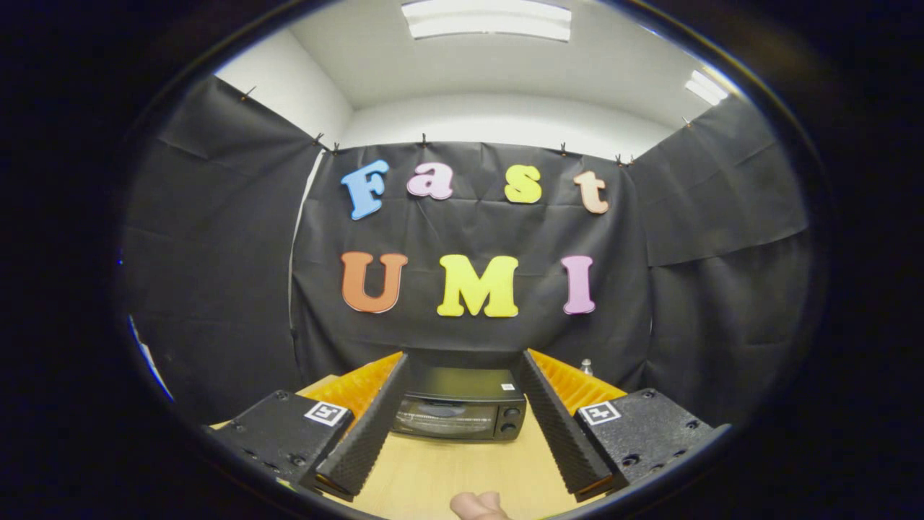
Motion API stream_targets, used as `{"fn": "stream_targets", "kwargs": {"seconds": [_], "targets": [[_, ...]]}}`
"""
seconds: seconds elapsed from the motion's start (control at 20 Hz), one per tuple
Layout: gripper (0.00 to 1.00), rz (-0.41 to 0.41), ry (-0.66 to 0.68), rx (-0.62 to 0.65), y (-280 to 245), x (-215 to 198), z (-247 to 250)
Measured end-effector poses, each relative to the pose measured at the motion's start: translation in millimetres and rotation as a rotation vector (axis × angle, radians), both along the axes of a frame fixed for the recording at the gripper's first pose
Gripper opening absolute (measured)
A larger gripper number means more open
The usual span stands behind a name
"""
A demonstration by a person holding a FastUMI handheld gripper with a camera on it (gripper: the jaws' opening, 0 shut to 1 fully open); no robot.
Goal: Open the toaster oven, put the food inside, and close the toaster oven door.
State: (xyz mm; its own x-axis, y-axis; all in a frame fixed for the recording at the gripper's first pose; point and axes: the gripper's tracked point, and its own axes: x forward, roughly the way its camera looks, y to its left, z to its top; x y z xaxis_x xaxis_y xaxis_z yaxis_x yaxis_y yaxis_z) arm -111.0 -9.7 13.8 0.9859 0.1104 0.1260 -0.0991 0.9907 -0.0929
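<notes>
A black toaster oven (460,412) stands at the far side of the wooden table (447,469), against the booth wall, with its glass door closed and two knobs on its right side. My gripper (462,426) is open, its two fingers spread wide and framing the oven, which lies well beyond their tips. Nothing is held between the fingers. A pale, rounded piece of food (478,504) lies on the table close below me, between the fingers' bases.
A small bottle top (586,366) shows behind the right finger near the wall. Black cloth walls close the booth on the left, back and right. Bare tabletop stretches between the food and the oven.
</notes>
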Motion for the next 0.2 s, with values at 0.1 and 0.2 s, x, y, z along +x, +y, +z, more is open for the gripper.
{"fn": "stream_targets", "kwargs": {"seconds": [0.1, 0.2], "targets": [[1.00, 0.012, 0.011, 0.003, 4.0, -4.3, -6.5], [1.00, 0.026, 0.030, 0.010, 6.3, -4.9, -13.4]]}}
